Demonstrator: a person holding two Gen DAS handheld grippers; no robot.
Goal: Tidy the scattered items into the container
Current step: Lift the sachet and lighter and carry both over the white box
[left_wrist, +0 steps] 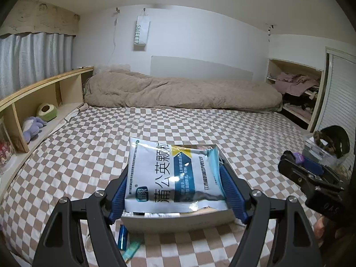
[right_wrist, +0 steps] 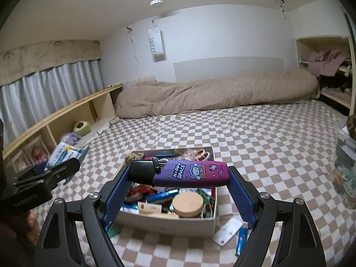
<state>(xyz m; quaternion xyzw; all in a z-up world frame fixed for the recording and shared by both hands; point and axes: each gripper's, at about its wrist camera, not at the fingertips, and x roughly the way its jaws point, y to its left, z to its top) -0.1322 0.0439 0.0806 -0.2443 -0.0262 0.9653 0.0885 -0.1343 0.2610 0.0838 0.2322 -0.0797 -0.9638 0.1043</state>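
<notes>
My left gripper [left_wrist: 175, 178] is shut on a white and blue medicine pouch [left_wrist: 173, 175] and holds it over the open cardboard box [left_wrist: 178, 221] on the checkered bed. My right gripper [right_wrist: 178, 175] is shut on a purple "Happy Space" case with a black cap [right_wrist: 182, 173], held crosswise above the same box [right_wrist: 166, 224], which is full of small items. A blue tube [left_wrist: 122, 237] and a teal packet [left_wrist: 133, 248] lie in front of the box at the left. A white card [right_wrist: 228, 228] and a blue tube [right_wrist: 242, 240] lie at its front right.
A rolled tan duvet [right_wrist: 211, 93] lies along the far wall. A wooden shelf [left_wrist: 44, 98] with plush toys runs down the left. A clear container [right_wrist: 347, 162] stands at the right. The left gripper with its pouch shows in the right wrist view [right_wrist: 46, 173].
</notes>
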